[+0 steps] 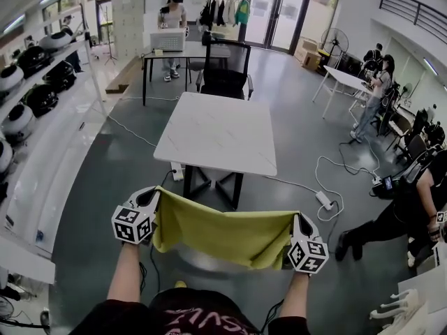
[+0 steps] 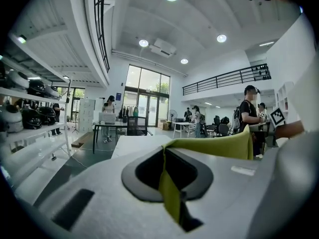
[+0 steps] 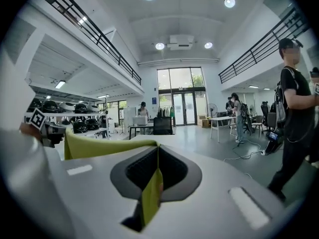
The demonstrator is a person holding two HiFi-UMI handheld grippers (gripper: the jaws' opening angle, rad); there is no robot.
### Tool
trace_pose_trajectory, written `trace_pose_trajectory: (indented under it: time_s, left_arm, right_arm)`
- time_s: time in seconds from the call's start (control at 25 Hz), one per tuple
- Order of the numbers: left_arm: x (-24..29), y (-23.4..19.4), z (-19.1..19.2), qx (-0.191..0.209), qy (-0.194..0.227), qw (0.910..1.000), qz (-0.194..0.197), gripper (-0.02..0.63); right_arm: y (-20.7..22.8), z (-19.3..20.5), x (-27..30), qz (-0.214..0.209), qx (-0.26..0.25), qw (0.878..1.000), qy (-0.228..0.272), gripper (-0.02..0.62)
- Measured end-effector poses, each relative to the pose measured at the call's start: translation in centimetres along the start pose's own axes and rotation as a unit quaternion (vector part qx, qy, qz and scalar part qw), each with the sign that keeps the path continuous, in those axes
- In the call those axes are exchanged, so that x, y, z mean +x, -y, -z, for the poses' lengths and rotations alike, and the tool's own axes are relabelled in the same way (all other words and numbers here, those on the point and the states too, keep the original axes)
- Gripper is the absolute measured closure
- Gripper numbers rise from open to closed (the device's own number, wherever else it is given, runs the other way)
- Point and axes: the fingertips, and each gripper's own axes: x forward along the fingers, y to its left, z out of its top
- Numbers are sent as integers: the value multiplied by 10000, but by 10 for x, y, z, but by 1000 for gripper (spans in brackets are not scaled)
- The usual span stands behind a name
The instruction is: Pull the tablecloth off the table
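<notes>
The person's forearms [image 1: 128, 278] reach out from the bottom of the head view, each ending at a gripper. The left gripper [image 1: 155, 195] is closed tight on one top corner of the cloth [image 1: 223, 234]. In the left gripper view a yellow-green fold runs pinched down the slit between its jaws, and the rest leads off to the right. The right gripper [image 1: 296, 220] is clamped the same way on the other top corner, with a strip of cloth squeezed between its jaws and the edge leading away to the left. The cloth hangs stretched between the two grippers, sagging a little in the middle, with its lower edge free above the floor [image 1: 105, 187]. It is off the table [image 1: 216, 135], whose white top stands just beyond it. A black chair [image 1: 225, 72] stands at the table's far end.
</notes>
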Motion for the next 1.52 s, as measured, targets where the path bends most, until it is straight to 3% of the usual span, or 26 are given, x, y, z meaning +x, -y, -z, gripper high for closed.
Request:
trace_pose_trajectory:
  time_s: [0.2,0.56,1.52]
  left_arm:
    - [-5,-11,-11,-107,237,9995,-199,600]
    - [-9,-6,-28,135,542,9983,-181,600]
    - [-20,-3,-31,295,540,9980,-109,598]
  right_arm:
    - [-5,-10,1,-1,-86,9999,115,580]
    - [-3,-18,-3,0,1,9994,359,580]
    - [-3,-29,-14,117,-212,9985,482,581]
